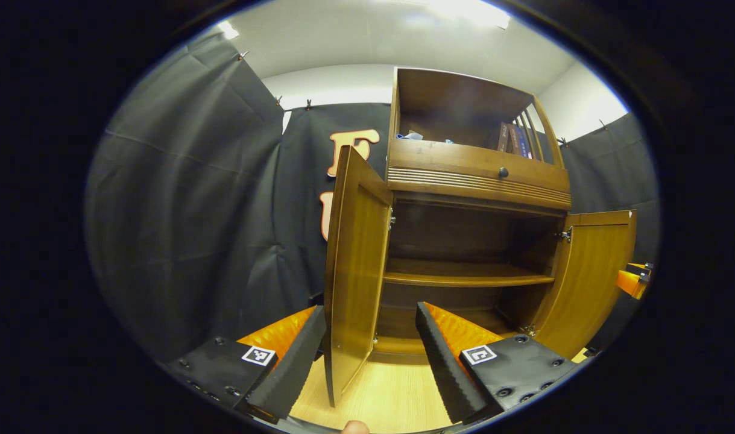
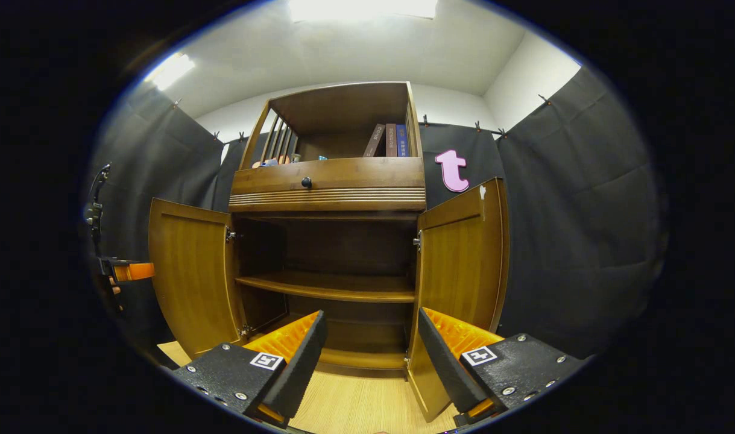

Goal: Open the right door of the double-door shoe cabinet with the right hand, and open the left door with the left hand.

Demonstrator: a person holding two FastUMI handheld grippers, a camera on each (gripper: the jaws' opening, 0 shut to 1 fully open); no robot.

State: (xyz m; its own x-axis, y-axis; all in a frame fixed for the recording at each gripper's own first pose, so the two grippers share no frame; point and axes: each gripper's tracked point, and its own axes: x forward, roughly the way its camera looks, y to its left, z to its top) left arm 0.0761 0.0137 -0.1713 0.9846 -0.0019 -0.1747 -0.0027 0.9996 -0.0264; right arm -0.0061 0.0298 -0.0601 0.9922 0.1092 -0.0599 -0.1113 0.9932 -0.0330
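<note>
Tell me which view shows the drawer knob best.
The right gripper view: the knob faces the camera almost head-on, centred on the drawer front above both open doors. The left gripper view shows the same knob from an angle, off to the side, with the drawer front slanting away.

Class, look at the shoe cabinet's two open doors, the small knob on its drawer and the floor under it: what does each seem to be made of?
Open brown cabinet doors: probably wood or veneer, semi-gloss; grain and soft sheen show. Small round dark drawer knob: material unclear, perhaps metal or plastic. Pale floor: wood-look laminate or plank, fine straight grain.
</note>
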